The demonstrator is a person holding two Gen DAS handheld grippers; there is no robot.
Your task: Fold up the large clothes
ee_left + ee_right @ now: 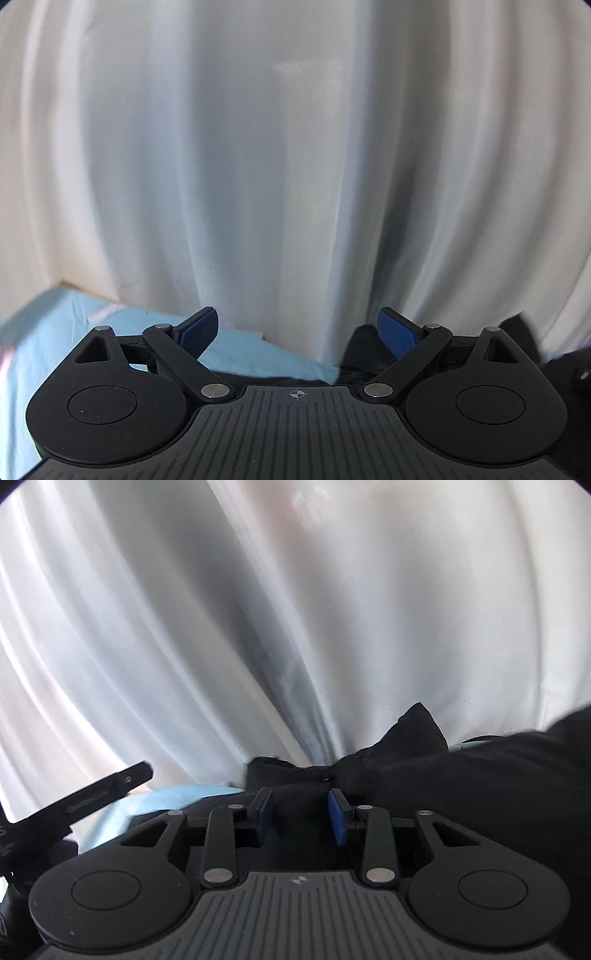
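Observation:
A black garment (461,775) lies on a light blue sheet (177,797); one corner of it stands up against the curtain. My right gripper (301,818) is open and empty, with its blue pads (338,819) just above the black cloth. In the left wrist view my left gripper (297,332) is wide open and empty, its blue pads (197,330) held over the blue sheet (55,332). A bit of the black garment (360,350) shows by its right finger.
A white pleated curtain (295,166) fills the background close behind the surface; it also fills the right wrist view (295,627). A black part of the other gripper tool (85,801) reaches in at the left of the right wrist view.

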